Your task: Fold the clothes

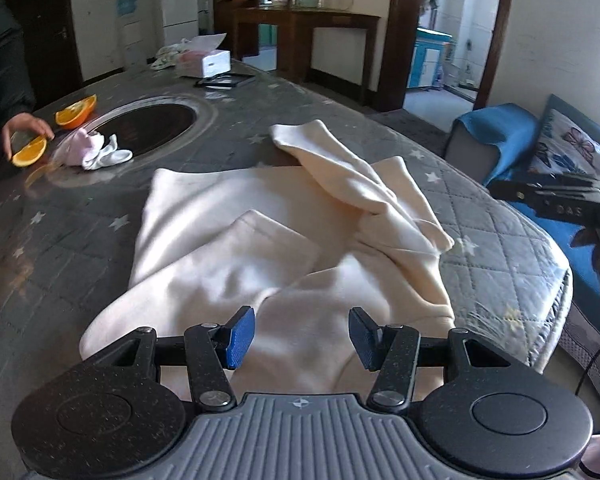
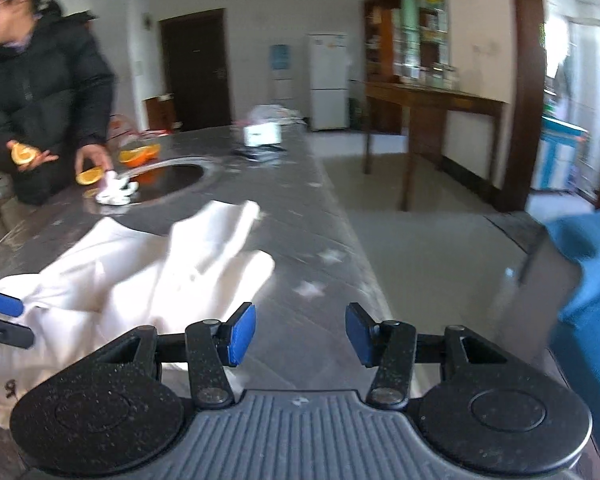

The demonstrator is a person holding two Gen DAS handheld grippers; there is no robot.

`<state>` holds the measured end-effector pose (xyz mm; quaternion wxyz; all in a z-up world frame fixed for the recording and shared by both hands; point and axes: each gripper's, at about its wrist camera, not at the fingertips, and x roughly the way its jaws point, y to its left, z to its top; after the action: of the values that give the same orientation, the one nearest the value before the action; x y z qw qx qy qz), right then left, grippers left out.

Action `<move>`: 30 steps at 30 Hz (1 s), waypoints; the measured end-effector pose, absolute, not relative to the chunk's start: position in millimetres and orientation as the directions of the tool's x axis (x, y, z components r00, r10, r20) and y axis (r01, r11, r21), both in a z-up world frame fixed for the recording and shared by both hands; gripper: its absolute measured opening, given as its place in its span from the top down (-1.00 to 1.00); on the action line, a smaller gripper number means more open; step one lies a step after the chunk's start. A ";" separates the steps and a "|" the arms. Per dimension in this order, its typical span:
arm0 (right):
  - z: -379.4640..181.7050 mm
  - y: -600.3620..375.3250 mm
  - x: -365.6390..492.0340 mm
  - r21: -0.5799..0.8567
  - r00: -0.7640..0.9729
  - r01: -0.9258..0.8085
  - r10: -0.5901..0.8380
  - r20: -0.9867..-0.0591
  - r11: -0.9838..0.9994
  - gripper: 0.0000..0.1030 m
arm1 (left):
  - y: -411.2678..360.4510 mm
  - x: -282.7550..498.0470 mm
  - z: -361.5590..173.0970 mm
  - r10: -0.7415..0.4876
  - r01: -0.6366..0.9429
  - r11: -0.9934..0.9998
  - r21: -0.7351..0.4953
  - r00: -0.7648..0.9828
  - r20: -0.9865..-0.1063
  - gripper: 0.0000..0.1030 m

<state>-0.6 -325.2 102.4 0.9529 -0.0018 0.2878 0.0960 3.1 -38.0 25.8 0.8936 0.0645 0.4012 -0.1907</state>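
A cream sweatshirt (image 1: 236,240) lies on the grey quilted table cover (image 1: 72,232), its sleeves folded across the body. My left gripper (image 1: 302,336) is open and empty, just above the garment's near edge. My right gripper (image 2: 301,334) is open and empty over the table's right side, with the sweatshirt (image 2: 140,276) to its left. The left gripper's blue pad (image 2: 0,304) shows at the left edge of the right wrist view. Part of the right gripper (image 1: 556,200) shows at the far right of the left wrist view.
A round dark inset (image 1: 152,124) sits mid-table with small pink and white socks (image 1: 96,152) beside it. A person in a black jacket (image 2: 40,96) handles orange halves (image 1: 76,112) at the far left. A white box (image 1: 216,62) stands at the far end. A blue sofa (image 1: 540,152) is on the right.
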 end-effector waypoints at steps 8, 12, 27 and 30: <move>111.0 -278.9 53.8 0.062 0.771 -0.342 0.318 -0.552 0.938 0.06 | -32.2 9.5 21.4 -0.270 0.348 0.936 -0.051 0.617 -0.739 -0.08; 113.4 -263.1 66.4 0.073 0.757 -0.366 0.342 -0.557 0.928 0.06 | -16.4 7.3 24.0 -0.260 0.298 0.951 -0.079 0.636 -0.727 -0.08; 111.3 -231.9 76.9 0.043 0.730 -0.398 0.344 -0.590 0.917 0.06 | 17.3 -9.7 13.4 -0.227 0.207 0.971 -0.120 0.640 -0.734 -0.08; 112.1 -224.8 83.7 0.039 0.723 -0.416 0.356 -0.593 0.909 0.07 | 21.6 -8.3 16.2 -0.219 0.201 0.973 -0.113 0.648 -0.730 -0.08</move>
<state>83.7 -224.8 112.1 0.9268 -0.0482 0.3089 0.2082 -8.3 21.6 16.2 0.9076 -0.0108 0.4035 -0.1157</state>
